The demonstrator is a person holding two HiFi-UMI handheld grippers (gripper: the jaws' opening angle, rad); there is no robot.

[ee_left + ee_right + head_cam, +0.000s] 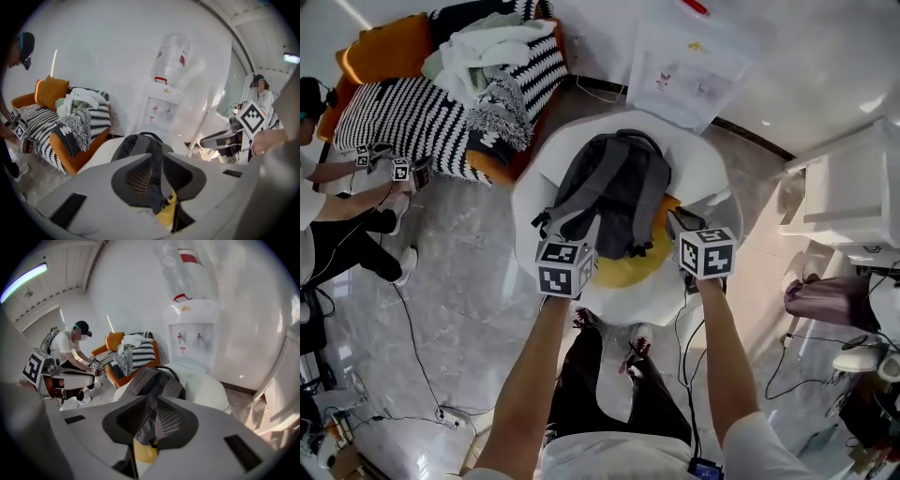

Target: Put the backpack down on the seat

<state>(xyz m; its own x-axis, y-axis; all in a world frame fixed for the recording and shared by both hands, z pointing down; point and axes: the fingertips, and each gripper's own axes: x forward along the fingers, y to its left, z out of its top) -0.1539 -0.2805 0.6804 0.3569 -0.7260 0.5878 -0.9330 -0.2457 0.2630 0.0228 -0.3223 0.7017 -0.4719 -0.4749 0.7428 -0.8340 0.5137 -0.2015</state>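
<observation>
Working with the left gripper (158, 182) and right gripper (149, 422) each clamped nearly closed on a shoulder strap (572, 192) of the backpack (619, 178), lying just beyond on the white seat (532, 192) over the yellow cushion (628, 271), lower both evenly, avoid snagging slack, release only once fully rested.

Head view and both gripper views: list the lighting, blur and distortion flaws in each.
Head view: even light, sharp backpack, soft sheen on the floor. Left gripper view: fisheye bending, black corners, water bottle smeared against a washed-out wall. Right gripper view: same fisheye, ceiling light flaring at upper left.
</observation>
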